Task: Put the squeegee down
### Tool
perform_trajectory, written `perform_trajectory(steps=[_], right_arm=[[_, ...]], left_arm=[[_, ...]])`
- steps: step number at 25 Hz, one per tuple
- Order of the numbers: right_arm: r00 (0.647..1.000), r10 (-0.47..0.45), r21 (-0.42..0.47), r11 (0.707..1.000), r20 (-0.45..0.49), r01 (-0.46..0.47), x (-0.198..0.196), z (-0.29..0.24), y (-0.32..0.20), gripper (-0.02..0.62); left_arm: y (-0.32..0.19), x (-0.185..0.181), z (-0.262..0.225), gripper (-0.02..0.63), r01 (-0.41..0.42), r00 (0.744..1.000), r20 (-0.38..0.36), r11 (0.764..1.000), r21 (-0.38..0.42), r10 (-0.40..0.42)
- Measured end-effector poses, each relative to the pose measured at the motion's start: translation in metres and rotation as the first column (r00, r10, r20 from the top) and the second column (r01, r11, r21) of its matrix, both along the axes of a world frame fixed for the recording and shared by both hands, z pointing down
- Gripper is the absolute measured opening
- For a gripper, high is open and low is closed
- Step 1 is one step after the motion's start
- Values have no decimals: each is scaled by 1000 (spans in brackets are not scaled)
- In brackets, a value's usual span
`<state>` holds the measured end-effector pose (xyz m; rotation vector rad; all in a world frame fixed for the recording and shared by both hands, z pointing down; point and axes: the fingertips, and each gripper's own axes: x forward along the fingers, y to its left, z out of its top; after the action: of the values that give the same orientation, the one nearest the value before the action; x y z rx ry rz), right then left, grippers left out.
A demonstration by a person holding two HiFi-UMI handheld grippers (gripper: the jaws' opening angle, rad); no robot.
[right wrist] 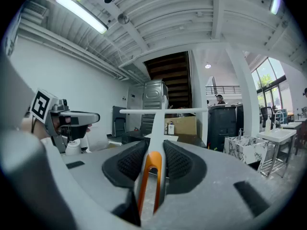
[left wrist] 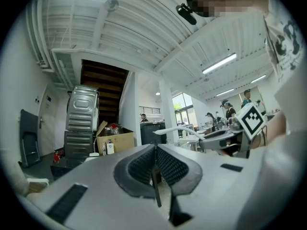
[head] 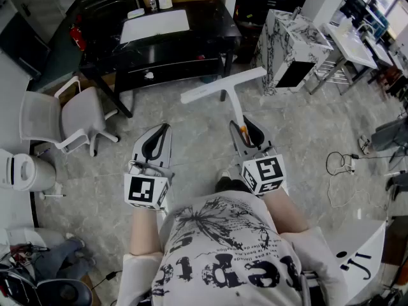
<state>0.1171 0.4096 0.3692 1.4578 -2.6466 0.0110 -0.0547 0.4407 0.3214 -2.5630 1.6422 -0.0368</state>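
Our left gripper [left wrist: 155, 150] jaws together, nothing between, squeegee [left wrist: 178, 128] at our right gripper [left wrist: 206, 139], box [left wrist: 114, 140] beyond, people [left wrist: 225, 110] behind.

Open floor [head: 306, 139] under squeegee [head: 223, 86]; black table [head: 210, 18], marble cabinet [head: 290, 40] beyond, chairs [head: 83, 113] left.

Left tool [head: 163, 132]: held level and pointing forward, away from the torso; jaws closed tip to tip, nothing between them.
Right tool [head: 245, 127]: held about level beside the left one and apart from it; jaws clamped on the handle of the squeegee [head: 223, 85], which projects forward from them.
Left forearm [head: 143, 234]: bare, extended forward from the torso.
Right forearm [head: 288, 214]: bare, extended forward, roughly parallel to the left.
Marker cubes: one at the rear of each tool, facing up.
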Motion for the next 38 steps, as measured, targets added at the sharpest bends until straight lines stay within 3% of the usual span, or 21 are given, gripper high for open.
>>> perform_trajectory(steps=[5, 13, 19, 25, 31, 38], right_arm=[[1000, 0, -1, 1000, 0, 0, 1, 2, 3, 109], [1000, 5, -5, 1000, -2, -5, -4, 5, 12, 110], [1000, 8, -13, 1000, 11, -8, -9, 5, 12, 110], [999, -16, -38, 999, 31, 17, -14, 12, -3, 110], [999, -38, -50, 998, 31, 40, -17, 28, -46, 110], [995, -100, -54, 993, 31, 102, -16, 30, -150, 110]], left_arm=[[4, 4, 10, 12, -7, 998, 58, 1000, 13, 7], [14, 1, 20, 11, -18, 999, 50, 999, -38, 20], [13, -7, 14, 11, -6, 1000, 30, 1000, 5, 6], [6, -13, 39, 11, -1, 999, 47, 998, -67, 4], [-35, -16, 52, 12, 26, 998, 66, 998, -55, -22], [-135, -7, 50, 11, 65, 994, 92, 996, -62, -59]])
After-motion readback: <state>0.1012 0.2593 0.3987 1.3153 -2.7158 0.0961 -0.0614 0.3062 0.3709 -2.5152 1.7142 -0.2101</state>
